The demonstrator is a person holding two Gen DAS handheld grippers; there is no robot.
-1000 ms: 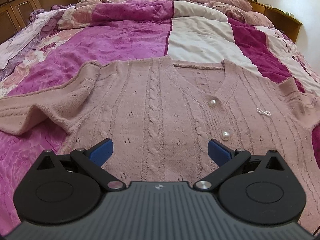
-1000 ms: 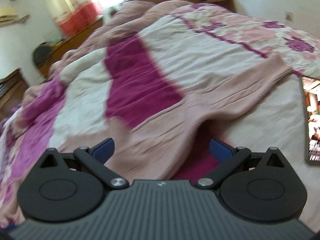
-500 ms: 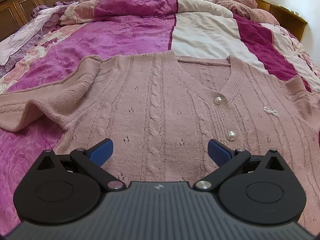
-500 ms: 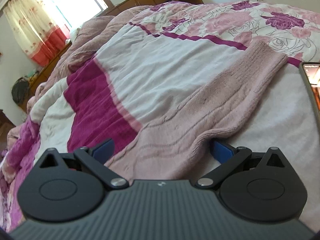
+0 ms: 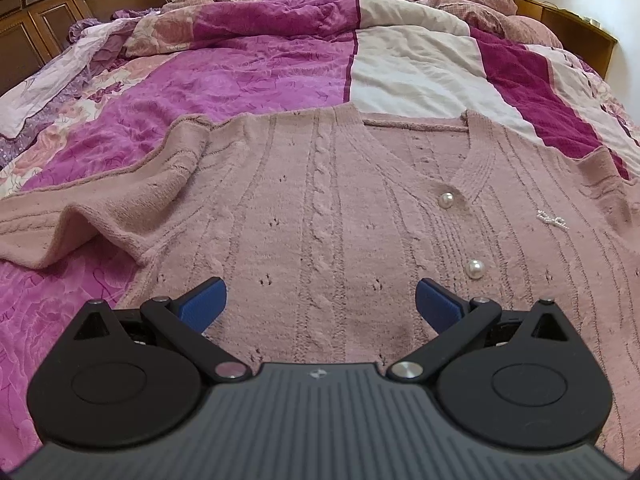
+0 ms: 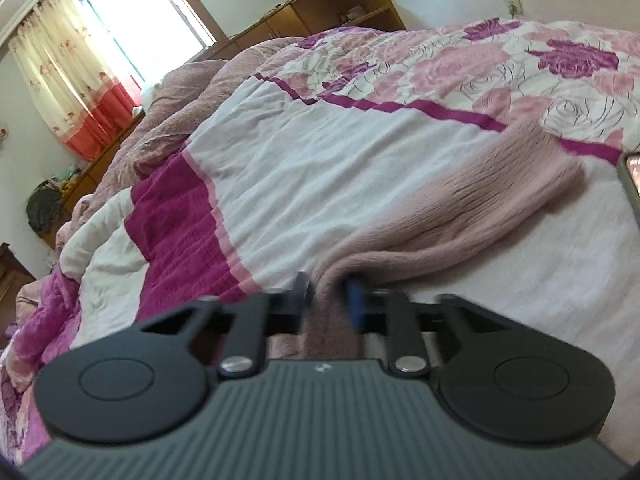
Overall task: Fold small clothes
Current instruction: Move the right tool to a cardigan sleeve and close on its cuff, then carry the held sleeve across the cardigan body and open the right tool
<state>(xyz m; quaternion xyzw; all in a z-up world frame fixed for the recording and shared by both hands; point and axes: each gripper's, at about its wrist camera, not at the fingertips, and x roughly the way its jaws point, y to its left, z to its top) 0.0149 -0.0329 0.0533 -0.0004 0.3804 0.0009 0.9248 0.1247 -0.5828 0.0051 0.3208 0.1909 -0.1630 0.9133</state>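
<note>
On the bed, pink cable-knit cardigan [image 5: 320, 208] flat, right claw [image 6: 330, 296] just pinched its sleeve [image 6: 480, 200]

A: What did the left wrist view cut off?

B: The cardigan [image 5: 320, 208] ran past the right edge, its left sleeve [image 5: 60, 220] past the left edge. The left gripper [image 5: 320, 304] hid the hem.

A: And the right wrist view?

B: It was blurred (especially the cuff [image 6: 532, 168]). The right gripper [image 6: 329, 300] had just been closing, and its fingers covered part of the pinched knit. A phone [image 6: 632, 176] was cropped at the right edge, screen unreadable.
</note>
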